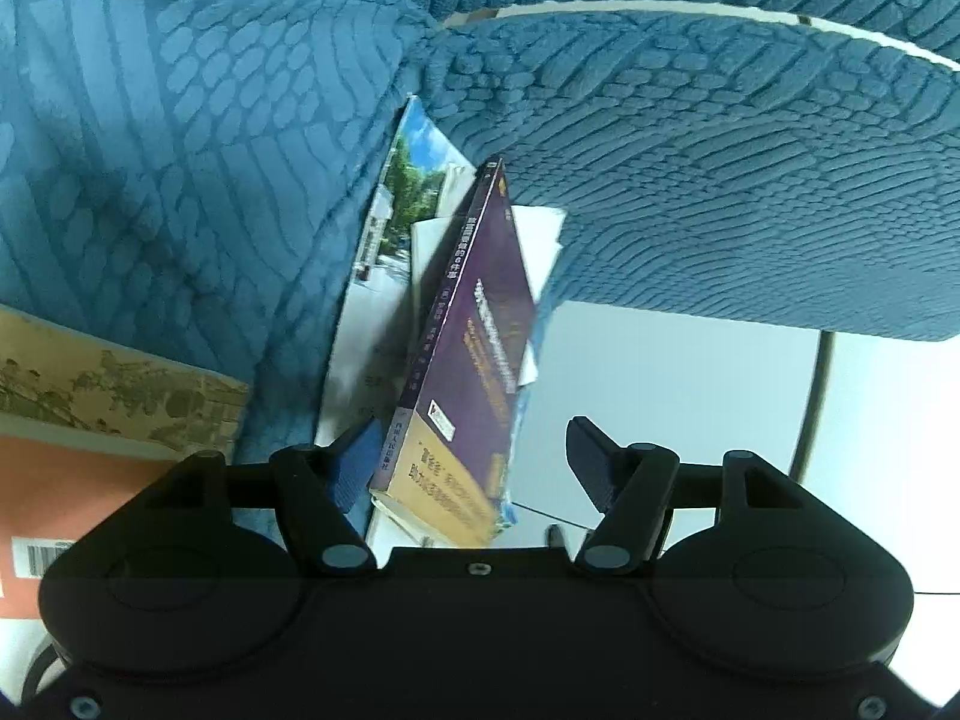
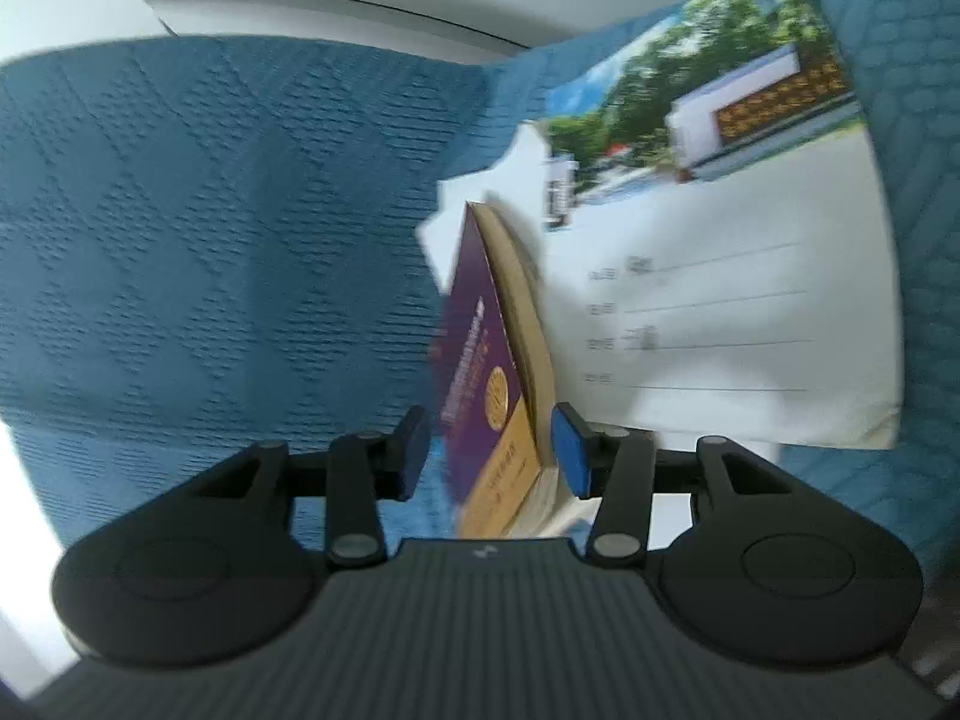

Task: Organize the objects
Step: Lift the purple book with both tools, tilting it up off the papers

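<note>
Inside the bag: a purple-and-gold book (image 1: 474, 354) stands on edge in a blue textured fabric bag (image 1: 198, 138), leaning beside a white booklet with a photo cover (image 2: 738, 252) and some loose white paper.
Left gripper (image 1: 468, 468): jaws set wide, the book's lower corner between them; the left pad looks to be at or just off the spine and the right pad stands well clear, so nothing is clamped.
Right gripper (image 2: 492, 450): open too, the book's bottom end between its pads; the right pad sits close against the page block and the left pad has a visible gap (blur makes actual contact hard to call).
Step in hand: my guess is the book is being let go to settle among the others in the bag.
Doing it well: back both grippers straight out along the book's length so no pad drags the cover, and see that the book leans on the booklet and does not flop toward the open side.
Only in the left view: a tan illustrated book (image 1: 120, 390) and an orange one with a barcode (image 1: 72, 516) off to the left, and the pale counter (image 1: 690, 390) past the bag's edge.
Only in the right view: the booklet's ruled lines, the book's yellowed page edge, and the bag's far wall.
</note>
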